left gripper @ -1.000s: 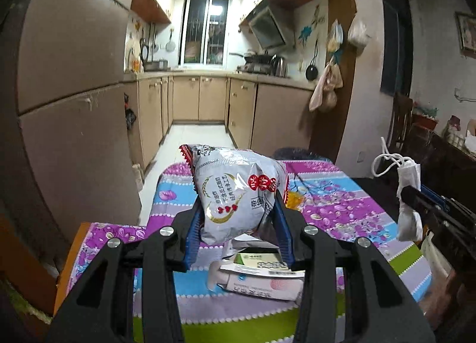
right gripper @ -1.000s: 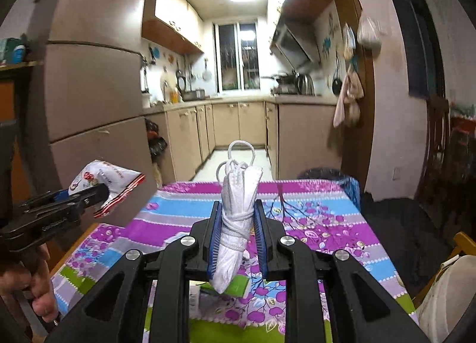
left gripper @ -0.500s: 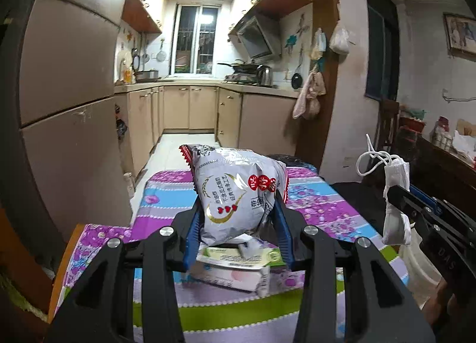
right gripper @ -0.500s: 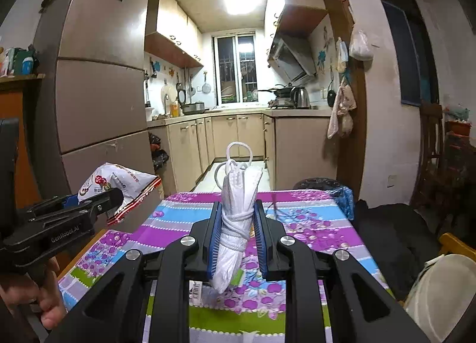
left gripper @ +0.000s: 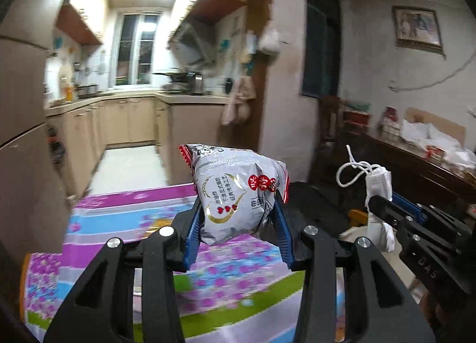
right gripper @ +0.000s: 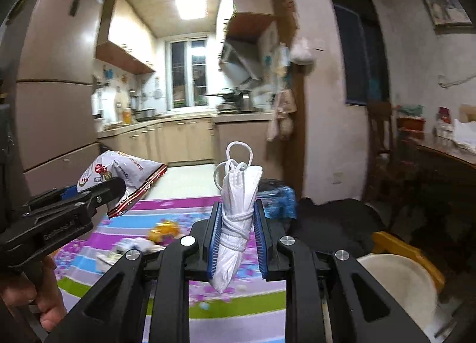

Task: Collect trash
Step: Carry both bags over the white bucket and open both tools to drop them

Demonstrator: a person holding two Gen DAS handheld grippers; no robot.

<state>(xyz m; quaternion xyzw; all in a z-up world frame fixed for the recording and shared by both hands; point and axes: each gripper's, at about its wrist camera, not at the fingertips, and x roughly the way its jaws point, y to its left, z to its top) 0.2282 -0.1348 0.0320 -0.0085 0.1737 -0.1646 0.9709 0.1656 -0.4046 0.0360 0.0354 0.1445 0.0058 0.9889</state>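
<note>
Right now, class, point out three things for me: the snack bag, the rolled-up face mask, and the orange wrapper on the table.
snack bag [left gripper: 238,194]: left wrist view, middle of its printed silver front.
rolled-up face mask [right gripper: 238,224]: right wrist view, the part bound by its ear loop.
orange wrapper [right gripper: 165,230]: right wrist view, its blurred centre.

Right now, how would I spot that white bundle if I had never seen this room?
Find the flowery striped table in front of the kitchen. Above its near edge the right gripper points forward, its blue jaws shut on the white bundle. Unlike the printed snack bag in the left gripper, it is plain white fabric, wound with cord that loops on top.
</note>
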